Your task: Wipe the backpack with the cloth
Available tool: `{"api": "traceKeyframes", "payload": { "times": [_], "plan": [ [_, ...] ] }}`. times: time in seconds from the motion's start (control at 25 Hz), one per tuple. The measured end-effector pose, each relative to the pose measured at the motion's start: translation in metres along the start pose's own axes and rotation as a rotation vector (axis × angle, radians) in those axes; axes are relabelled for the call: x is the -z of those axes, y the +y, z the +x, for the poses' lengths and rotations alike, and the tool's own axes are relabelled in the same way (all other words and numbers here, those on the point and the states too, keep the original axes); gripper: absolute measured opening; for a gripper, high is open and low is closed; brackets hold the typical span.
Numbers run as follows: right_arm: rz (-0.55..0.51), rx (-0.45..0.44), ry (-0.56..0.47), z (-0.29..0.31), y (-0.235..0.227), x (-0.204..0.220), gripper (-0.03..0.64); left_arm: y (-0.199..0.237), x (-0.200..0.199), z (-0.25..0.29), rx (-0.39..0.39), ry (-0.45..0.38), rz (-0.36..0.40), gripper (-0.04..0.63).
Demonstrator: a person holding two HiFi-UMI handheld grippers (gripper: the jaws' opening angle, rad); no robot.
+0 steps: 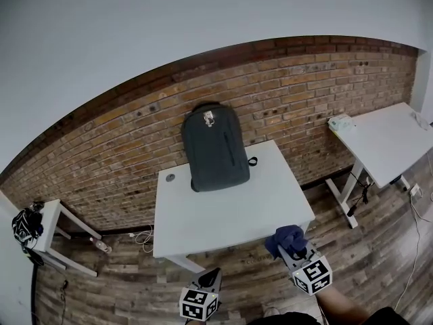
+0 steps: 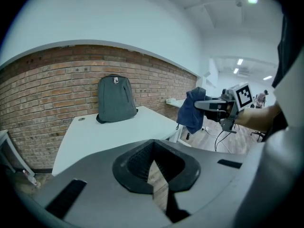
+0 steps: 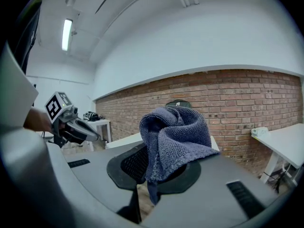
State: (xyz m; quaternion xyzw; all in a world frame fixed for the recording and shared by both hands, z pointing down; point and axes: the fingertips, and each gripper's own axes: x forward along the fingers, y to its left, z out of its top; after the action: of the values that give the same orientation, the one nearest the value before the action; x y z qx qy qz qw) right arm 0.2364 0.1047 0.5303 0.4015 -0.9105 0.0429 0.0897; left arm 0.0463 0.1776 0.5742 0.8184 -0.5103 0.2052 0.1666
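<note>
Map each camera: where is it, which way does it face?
Head view: above, looking down at table and backpack; left gripper and right gripper at bottom edge.
Left gripper view: low, facing backpack; own jaws shut, right gripper alongside.
Right gripper view: faces brick wall; own jaws clamp cloth.
Shared: cloth in all three.

Bare table top (image 1: 226,215) lies open before the backpack (image 1: 215,147), which leans against the brick wall (image 1: 304,93).

Red brick wall (image 1: 304,93), wood-plank floor (image 1: 379,239), white tables (image 1: 223,215), ceiling strip light (image 3: 66,34).
</note>
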Motion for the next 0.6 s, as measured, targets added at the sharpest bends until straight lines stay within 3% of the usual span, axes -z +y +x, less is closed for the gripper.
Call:
{"api": "traceKeyframes", "payload": {
  "times": [0.2,0.6],
  "plan": [
    [0.018,0.008,0.009,-0.008,0.011,0.007,0.048,-0.004,0.004,-0.015,0.005,-0.016,0.010,-0.018],
    [0.028,0.004,0.037,-0.022,0.077,0.020,0.048,0.009,0.059,-0.079,-0.014,-0.003,-0.042,-0.018]
  ]
}}
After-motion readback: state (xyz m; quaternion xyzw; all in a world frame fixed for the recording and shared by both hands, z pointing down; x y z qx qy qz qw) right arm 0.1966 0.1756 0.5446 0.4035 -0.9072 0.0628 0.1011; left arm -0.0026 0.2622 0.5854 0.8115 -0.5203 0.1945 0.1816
